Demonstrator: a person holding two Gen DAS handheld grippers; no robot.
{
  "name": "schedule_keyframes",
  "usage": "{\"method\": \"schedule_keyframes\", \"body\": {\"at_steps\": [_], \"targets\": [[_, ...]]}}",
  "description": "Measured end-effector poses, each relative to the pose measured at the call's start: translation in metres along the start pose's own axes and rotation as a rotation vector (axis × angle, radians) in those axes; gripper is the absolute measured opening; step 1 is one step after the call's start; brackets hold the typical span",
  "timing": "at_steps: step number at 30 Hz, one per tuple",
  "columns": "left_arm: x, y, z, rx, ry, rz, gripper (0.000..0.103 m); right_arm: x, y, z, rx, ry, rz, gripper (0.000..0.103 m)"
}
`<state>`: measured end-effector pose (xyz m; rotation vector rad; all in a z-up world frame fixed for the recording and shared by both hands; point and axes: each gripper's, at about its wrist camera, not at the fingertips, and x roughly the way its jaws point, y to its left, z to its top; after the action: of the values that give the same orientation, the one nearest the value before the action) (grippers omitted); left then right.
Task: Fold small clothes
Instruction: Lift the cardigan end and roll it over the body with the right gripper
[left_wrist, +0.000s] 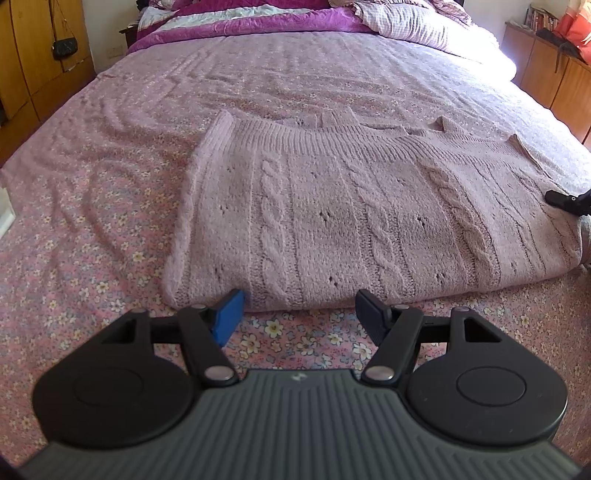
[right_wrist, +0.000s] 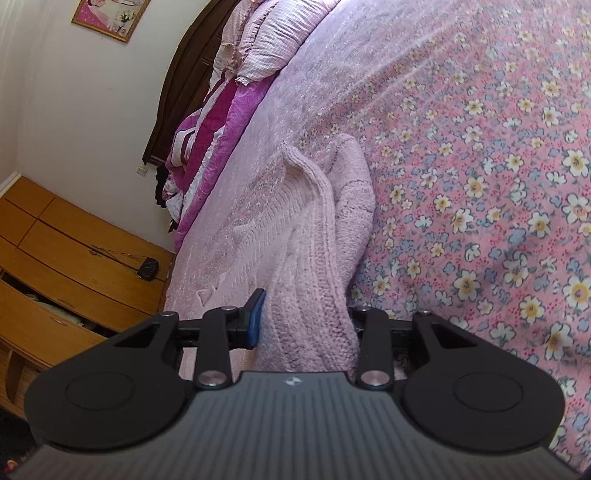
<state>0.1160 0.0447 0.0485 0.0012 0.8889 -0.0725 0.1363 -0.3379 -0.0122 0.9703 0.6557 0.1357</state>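
**Right gripper clamped on sweater edge**

Pale pink cable-knit sweater (left_wrist: 351, 206) lies folded on the floral pink bedsheet (left_wrist: 92, 221), long axis across the bed, ribbed hem toward the pillows. Left gripper (left_wrist: 299, 314) hangs at the near fold, jaws wide, nothing between them. Right gripper (right_wrist: 306, 317) pinches a bunched sweater edge, lifted off the sheet.

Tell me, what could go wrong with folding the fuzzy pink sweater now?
1. The right tool pinches a thick bunch of the sweater; it may have caught more layers than wanted, so the fold could come out lumpy.
2. The left tool is open at the near edge and holds nothing, so lifting one side alone could drag the sweater crooked.
3. The flowered sheet is already rippled; a pull might bunch it up more.
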Motion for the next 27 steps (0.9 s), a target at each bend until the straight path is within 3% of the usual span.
{"method": "schedule_keyframes", "body": {"at_steps": [15, 27], "targets": [[-0.018, 0.017, 0.016, 0.034, -0.063, -0.023, 0.068, -0.010, 0.068, 0.006, -0.074, -0.012, 0.070, 0.031], [-0.020, 0.043, 0.022, 0.017, -0.093, -0.014, 0.068, -0.003, 0.134, -0.018, -0.105, -0.005, 0.126, 0.030]]}}
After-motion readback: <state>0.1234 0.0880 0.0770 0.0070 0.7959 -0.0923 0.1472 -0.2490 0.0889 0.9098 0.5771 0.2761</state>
